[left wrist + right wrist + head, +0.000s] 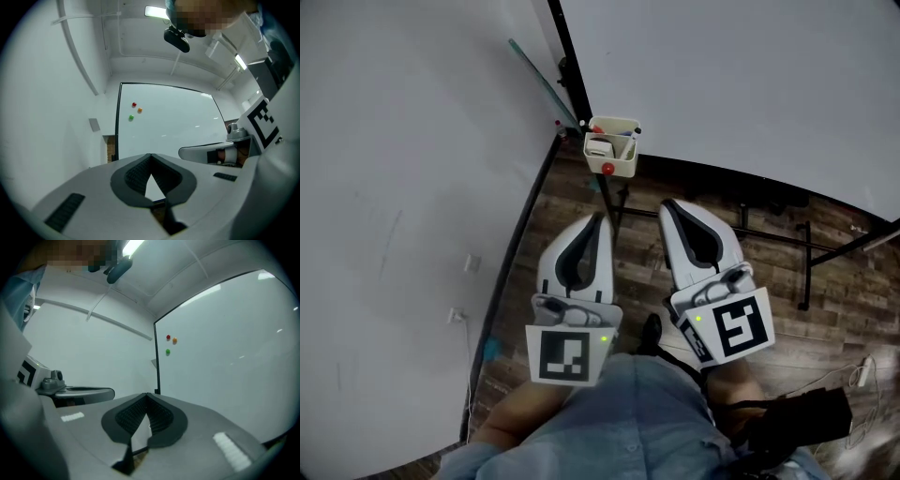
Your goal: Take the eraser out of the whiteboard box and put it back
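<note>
A small white whiteboard box (614, 150) hangs at the whiteboard's (741, 84) lower left corner, with a red magnet (607, 169) on its front. Inside it lies the white eraser (601, 147) beside some markers. My left gripper (599, 218) and right gripper (667, 205) are held side by side below the box, apart from it, both pointing toward it. Both are shut with nothing between their pads. In the left gripper view the fingertips (150, 156) meet in front of the whiteboard (178, 122). In the right gripper view the fingertips (147, 396) also meet.
A white wall (403, 216) with sockets runs along the left. The whiteboard's black stand legs (769, 234) cross the wooden floor (834, 272). A cable and power strip (861, 372) lie at the right. Red, orange and green magnets (134, 104) stick on the board.
</note>
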`<state>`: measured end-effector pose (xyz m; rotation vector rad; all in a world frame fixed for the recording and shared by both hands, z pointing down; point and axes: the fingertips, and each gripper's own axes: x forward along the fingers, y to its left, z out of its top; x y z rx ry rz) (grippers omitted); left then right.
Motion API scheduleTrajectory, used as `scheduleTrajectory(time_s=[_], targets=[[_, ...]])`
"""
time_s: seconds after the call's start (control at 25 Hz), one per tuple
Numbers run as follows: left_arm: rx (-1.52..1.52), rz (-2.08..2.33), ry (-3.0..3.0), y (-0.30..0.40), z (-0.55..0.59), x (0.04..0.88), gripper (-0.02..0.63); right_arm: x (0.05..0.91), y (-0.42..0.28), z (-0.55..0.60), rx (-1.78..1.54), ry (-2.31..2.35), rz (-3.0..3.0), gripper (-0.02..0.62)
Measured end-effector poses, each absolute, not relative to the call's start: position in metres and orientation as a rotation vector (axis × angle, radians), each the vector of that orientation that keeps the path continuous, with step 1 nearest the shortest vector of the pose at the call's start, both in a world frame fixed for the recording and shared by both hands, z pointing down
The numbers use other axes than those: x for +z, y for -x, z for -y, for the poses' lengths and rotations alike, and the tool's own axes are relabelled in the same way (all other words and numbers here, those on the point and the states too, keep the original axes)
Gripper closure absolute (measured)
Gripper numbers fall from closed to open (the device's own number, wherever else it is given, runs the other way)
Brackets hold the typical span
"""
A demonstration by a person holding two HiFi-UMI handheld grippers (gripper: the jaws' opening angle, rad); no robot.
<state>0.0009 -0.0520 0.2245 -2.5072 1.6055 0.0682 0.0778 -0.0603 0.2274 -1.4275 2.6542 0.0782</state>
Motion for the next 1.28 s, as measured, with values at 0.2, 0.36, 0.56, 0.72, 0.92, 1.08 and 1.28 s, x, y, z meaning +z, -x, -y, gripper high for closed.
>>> scheduleTrajectory(time_s=[0.2,0.36,0.56,0.72,0.92,1.08,1.28], targets=[[0.060,-1.663,2.462,-0.011,0.078,0.220,0.601,0.224,-0.084,0.087,0.083,1.339,-2.700,0.594],[0.054,-1.692,2.425,-0.014,0.091,0.217,0.601,0.224,-0.084,0.102,0.088,1.284,-2.724,0.594],[0.053,-1.732,2.403,-0.010,0.102,0.220,0.601,0.228,-0.079,0.116,0.084,1.245,-2.748,0.592],[0.068,-1.756,2.392,0.000,0.112,0.221,0.601,0.230,-0.066,0.128,0.092,1.220,-2.778,0.593],[0.096,-1.785,2.401,0.018,0.134,0.225,0.601,0.235,-0.046,0.150,0.112,1.210,-2.825,0.592],[0.108,-1.803,2.420,0.034,0.156,0.230,0.601,0.242,-0.030,0.171,0.116,1.211,-2.868,0.591],[0.105,-1.807,2.468,0.047,0.185,0.243,0.601,0.258,-0.016,0.199,0.086,1.229,-2.923,0.584]])
